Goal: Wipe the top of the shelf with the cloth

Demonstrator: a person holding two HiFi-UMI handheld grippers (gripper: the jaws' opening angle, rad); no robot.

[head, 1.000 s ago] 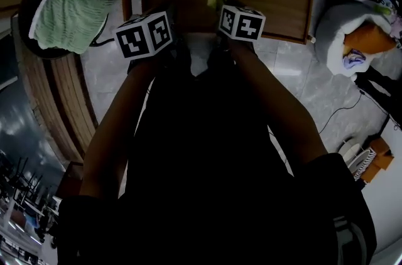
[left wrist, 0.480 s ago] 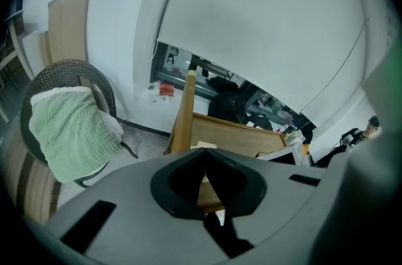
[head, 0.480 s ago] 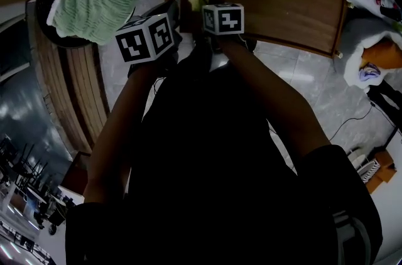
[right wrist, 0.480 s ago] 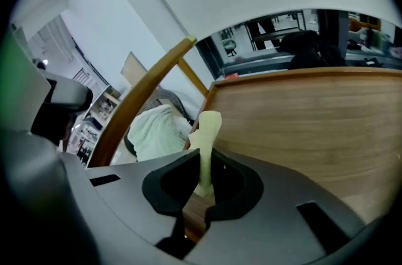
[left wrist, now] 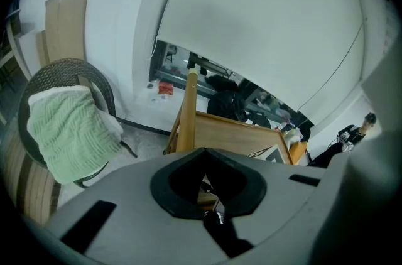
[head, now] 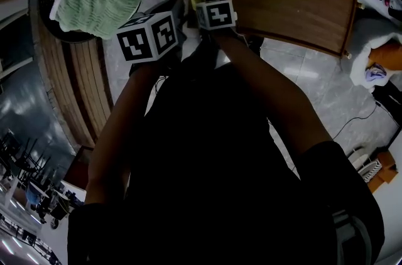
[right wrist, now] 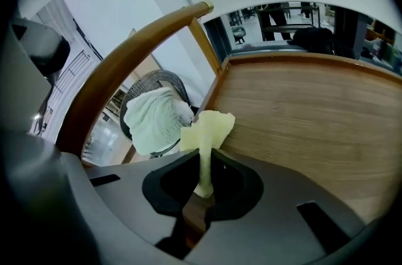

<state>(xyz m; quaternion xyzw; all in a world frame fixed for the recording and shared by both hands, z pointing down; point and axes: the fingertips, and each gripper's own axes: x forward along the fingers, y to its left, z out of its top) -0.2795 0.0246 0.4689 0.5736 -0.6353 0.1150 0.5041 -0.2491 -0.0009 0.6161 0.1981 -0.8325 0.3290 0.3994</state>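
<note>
Plainly, the pale yellow cloth (right wrist: 204, 132), squeezed into a thin strip with a flared tip, pointed straight out from the right gripper's (right wrist: 200, 193) clamped jaws over the shelf's (right wrist: 301, 113) left edge. The left gripper (left wrist: 210, 210) was closed and empty.

Pale tiled floor (head: 301, 75), white wall (left wrist: 264, 12), wicker chair (left wrist: 75, 66) draped in, perhaps, a green towel (left wrist: 69, 132).

Head view runs dim, the centre lost in black shadow. Gripper views are brighter, evenly lit. Fisheye bending curves every edge.
</note>
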